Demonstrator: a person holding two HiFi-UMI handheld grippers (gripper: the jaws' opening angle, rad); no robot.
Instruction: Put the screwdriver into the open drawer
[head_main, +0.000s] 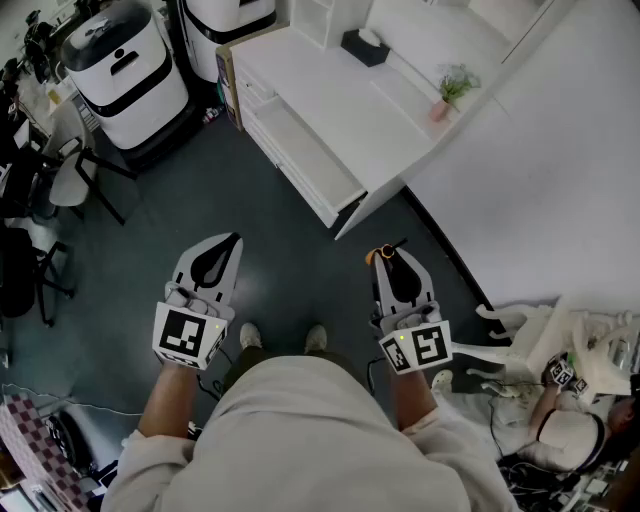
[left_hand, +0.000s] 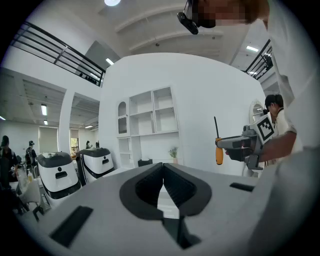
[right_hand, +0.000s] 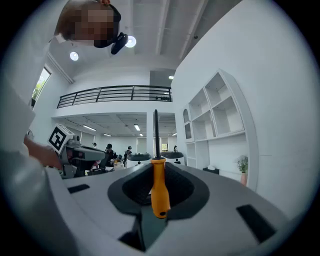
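Orange screwdriver upright, tip up

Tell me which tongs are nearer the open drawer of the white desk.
Right. The right tongs, clamping the orange screwdriver, sit just short of the open drawer's near corner; the left tongs, shut and empty, hang farther off to its left.

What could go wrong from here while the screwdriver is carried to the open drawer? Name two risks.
1. The right tool grips the screwdriver only by its orange handle, shaft upright, so it might pivot or slip.
2. The open drawer sits just below the white desktop, and the tall shaft could catch that edge.
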